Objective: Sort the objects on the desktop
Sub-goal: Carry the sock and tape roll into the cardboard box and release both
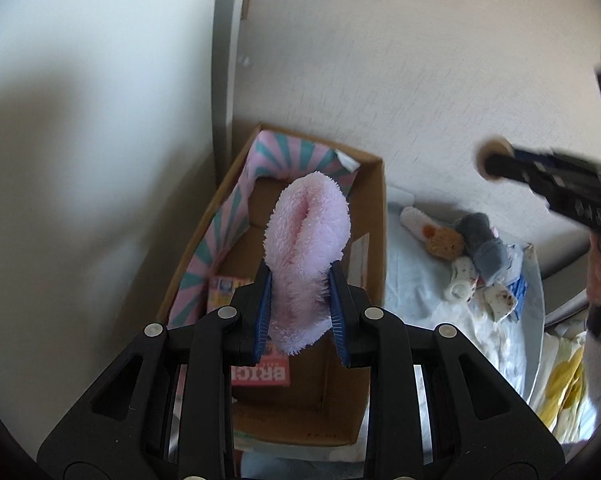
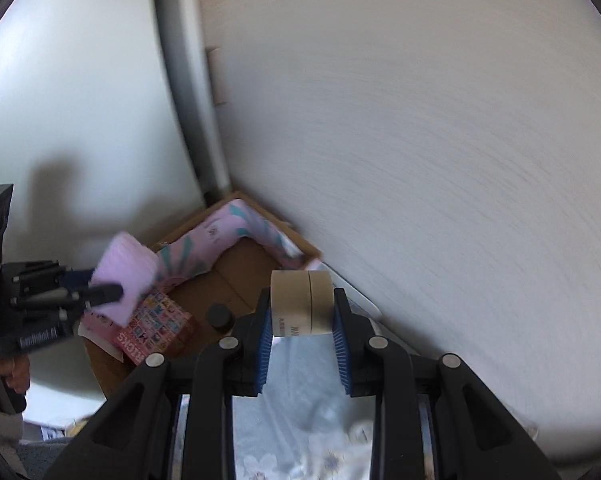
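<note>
Pale walls meet in a corner behind an open brown cardboard box (image 1: 374, 216). The left claw (image 1: 300, 304), clamped on a fluffy pink folded cloth (image 1: 306, 236), holds it upright directly above the box. The right claw (image 2: 302, 320), clamped on 2 beige tape rolls (image 2: 300, 302), hangs just beside the box's right rim.
</note>
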